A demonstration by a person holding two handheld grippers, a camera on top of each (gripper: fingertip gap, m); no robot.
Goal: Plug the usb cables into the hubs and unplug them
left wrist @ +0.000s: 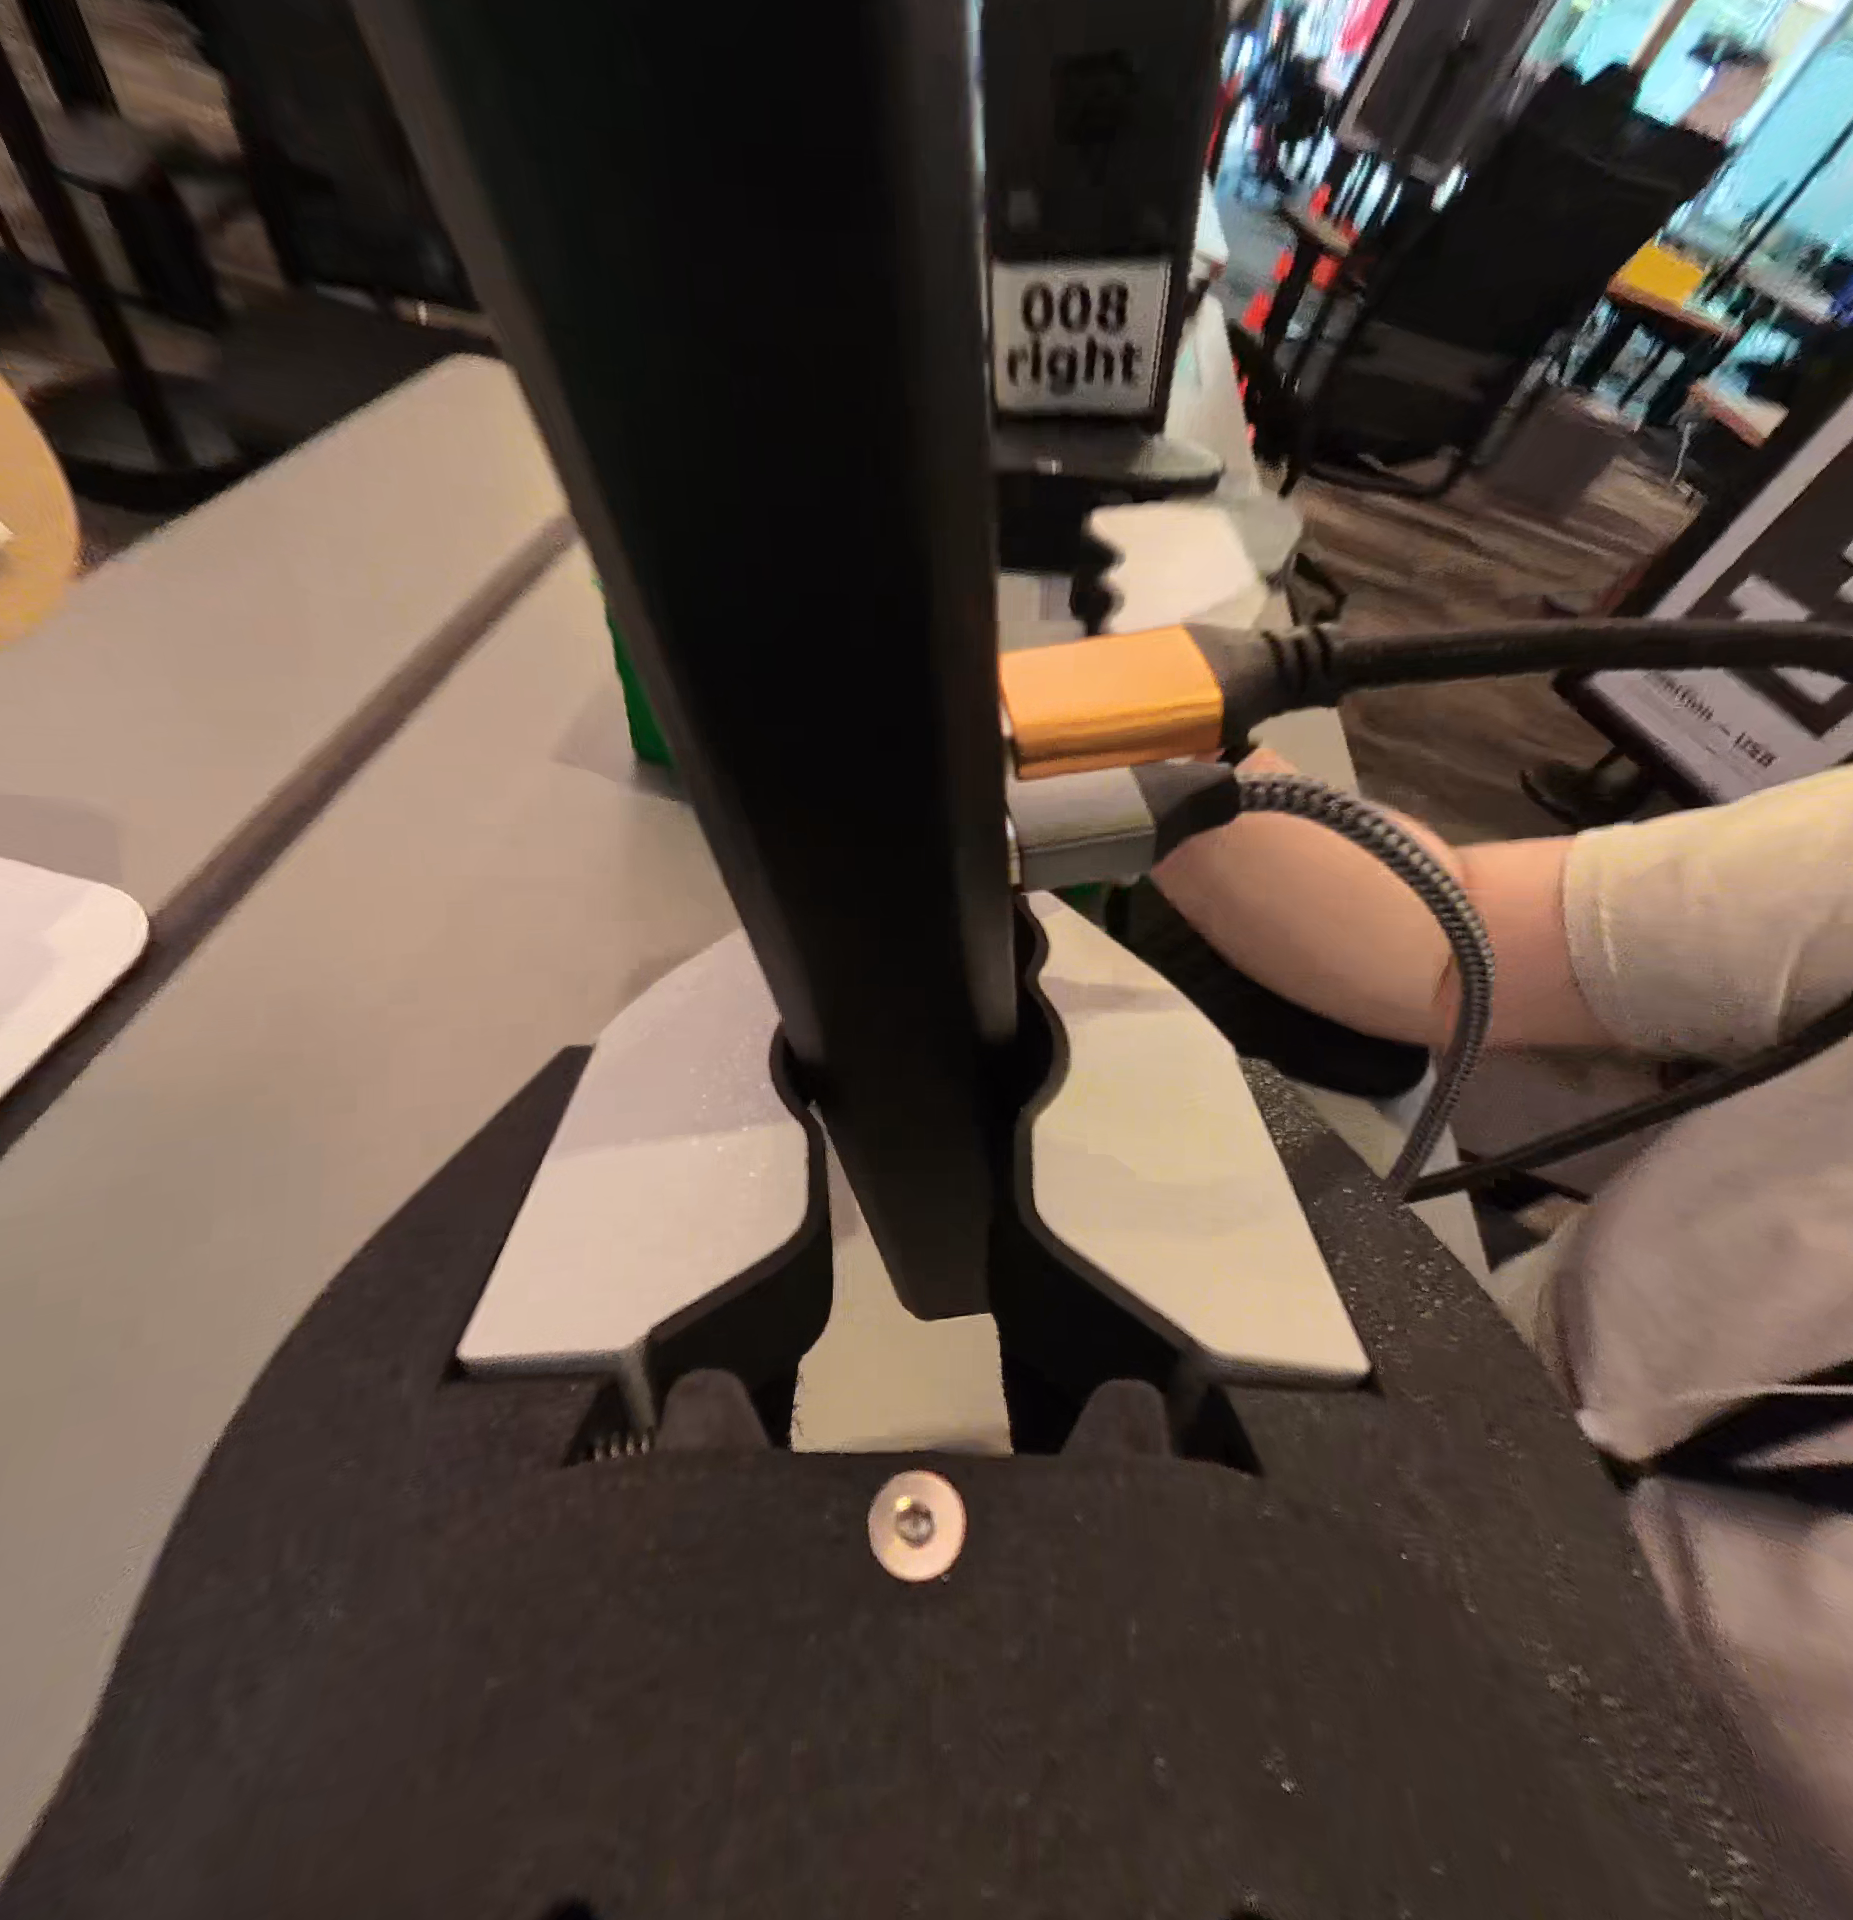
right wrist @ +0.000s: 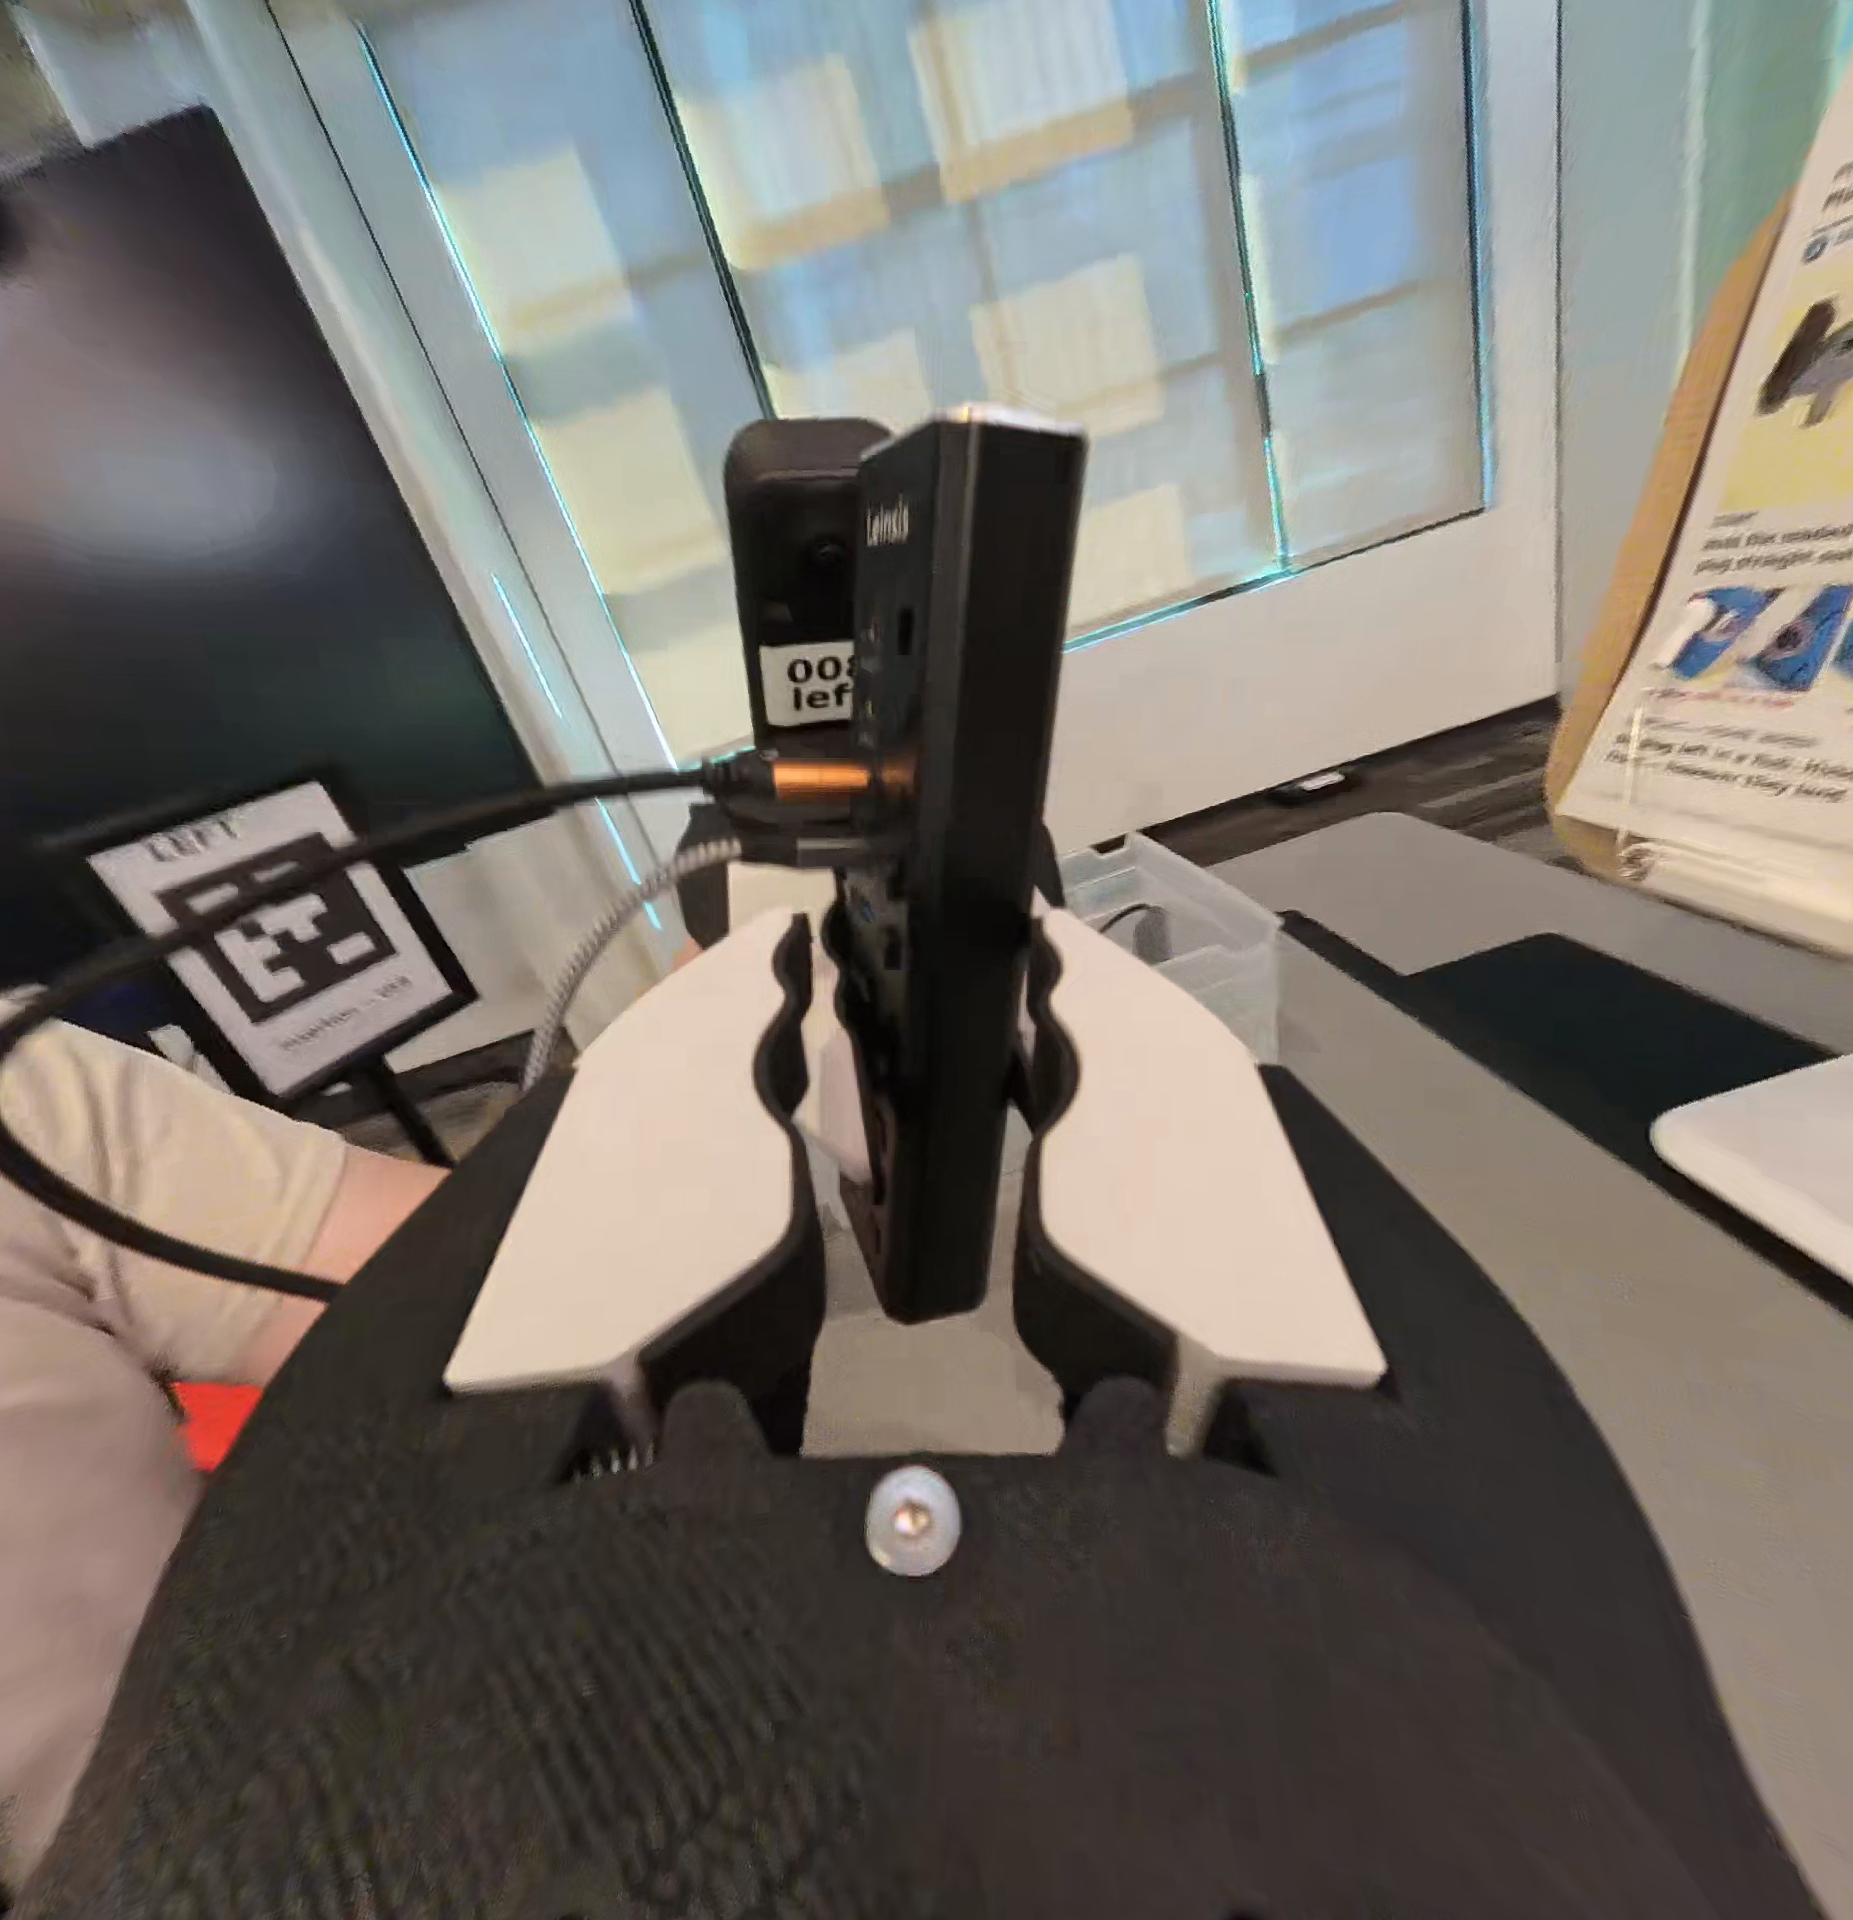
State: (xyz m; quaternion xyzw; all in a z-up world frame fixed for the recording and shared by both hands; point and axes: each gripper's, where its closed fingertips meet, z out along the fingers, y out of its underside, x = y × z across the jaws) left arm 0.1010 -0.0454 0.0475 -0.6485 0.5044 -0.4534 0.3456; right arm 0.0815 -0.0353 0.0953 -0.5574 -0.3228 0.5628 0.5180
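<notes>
A black usb hub (left wrist: 797, 623) stands upright between the fingers of my left gripper (left wrist: 906, 997), which is shut on its lower part. My right gripper (right wrist: 922, 945) is shut on the same hub (right wrist: 963, 831) from the opposite side. Two cables are plugged into the hub's side. One has an orange plug (left wrist: 1109, 701) on a black cable, the other a grey plug (left wrist: 1083, 831) on a braided cable. Both plugs also show in the right wrist view, orange (right wrist: 828, 777) above grey (right wrist: 839, 852). The hub is held above the grey table (left wrist: 330, 831).
A person's arm (left wrist: 1369, 935) lies to the right of the hub. A black-and-white marker sign (right wrist: 278, 935) stands beside the table. A white pad (right wrist: 1795, 1153), a clear plastic box (right wrist: 1171, 914) and a leaning poster board (right wrist: 1732, 520) are on the table. Left tips to right tips: about 4 centimeters.
</notes>
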